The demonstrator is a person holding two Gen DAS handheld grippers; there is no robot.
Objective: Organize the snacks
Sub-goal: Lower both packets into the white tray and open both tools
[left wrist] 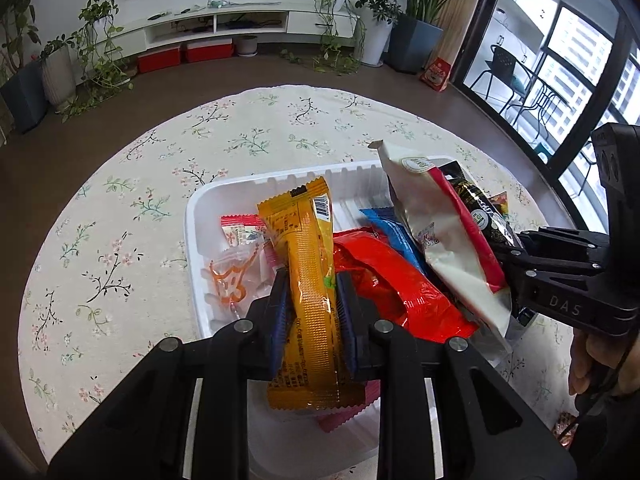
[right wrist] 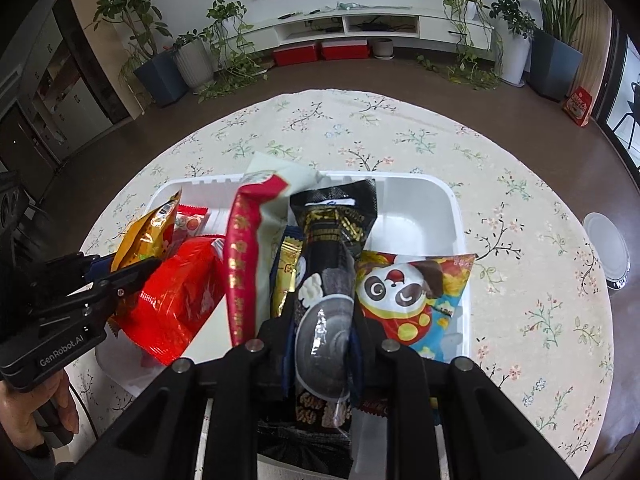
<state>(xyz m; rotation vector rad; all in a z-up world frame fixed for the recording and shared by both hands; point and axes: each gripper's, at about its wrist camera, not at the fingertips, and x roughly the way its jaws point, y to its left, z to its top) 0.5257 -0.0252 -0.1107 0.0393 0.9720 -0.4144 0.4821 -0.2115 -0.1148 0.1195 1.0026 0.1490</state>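
A white plastic tray (left wrist: 192,216) (right wrist: 456,208) on the flowered tablecloth holds several snack packets. My left gripper (left wrist: 312,280) (right wrist: 120,272) is shut on a long orange packet (left wrist: 308,248), which stands tilted over the tray's left part. My right gripper (right wrist: 322,308) (left wrist: 508,248) is shut on a black packet (right wrist: 332,248) (left wrist: 476,208) with a grey bowl printed on it. A white-and-red packet (right wrist: 248,248) (left wrist: 436,232) leans beside the black one. A red packet (left wrist: 384,280) (right wrist: 180,296), a blue packet (left wrist: 392,232) and a panda packet (right wrist: 408,296) lie in the tray.
A clear packet with an orange drawing (left wrist: 232,276) lies at the tray's left. A round white lid (right wrist: 606,252) sits on the cloth to the right. A person's hands (left wrist: 584,364) (right wrist: 36,408) grip the tools. Plants and a TV cabinet stand beyond the table.
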